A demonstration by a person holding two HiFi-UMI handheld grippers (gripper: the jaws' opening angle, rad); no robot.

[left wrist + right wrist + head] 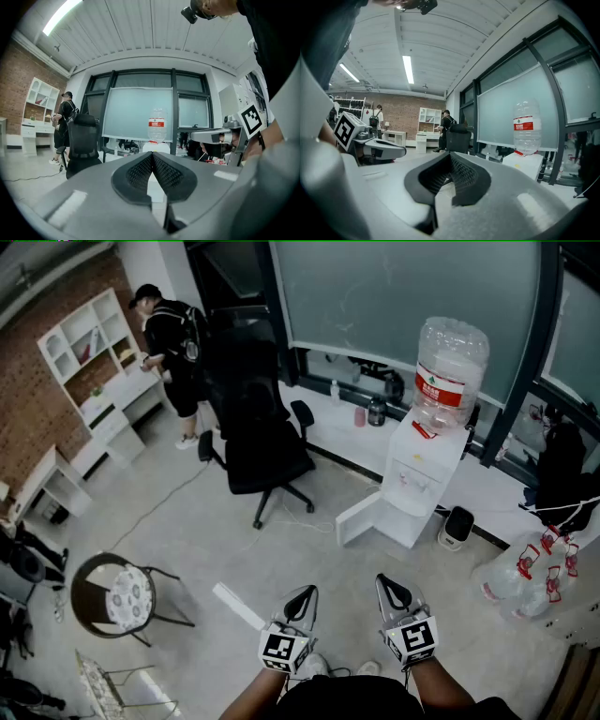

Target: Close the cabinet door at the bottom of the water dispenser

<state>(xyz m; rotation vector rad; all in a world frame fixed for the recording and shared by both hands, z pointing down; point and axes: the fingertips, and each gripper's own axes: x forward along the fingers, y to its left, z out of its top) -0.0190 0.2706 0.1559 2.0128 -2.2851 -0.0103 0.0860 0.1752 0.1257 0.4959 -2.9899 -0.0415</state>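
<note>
White cabinet door point(361, 518) at the foot of the water dispenser point(419, 465) stood swung open, well apart from both grippers. Left gripper point(304, 596) and right gripper point(389, 589): jaws together, nothing held. Closing not begun; approach and push remained.

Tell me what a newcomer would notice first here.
The white water dispenser, topped by a clear bottle with a red label, stands right of centre, its low white cabinet door swung open to the left. A black office chair sits left of it. The left tool and right tool, both shut and empty, show at the bottom.
</note>
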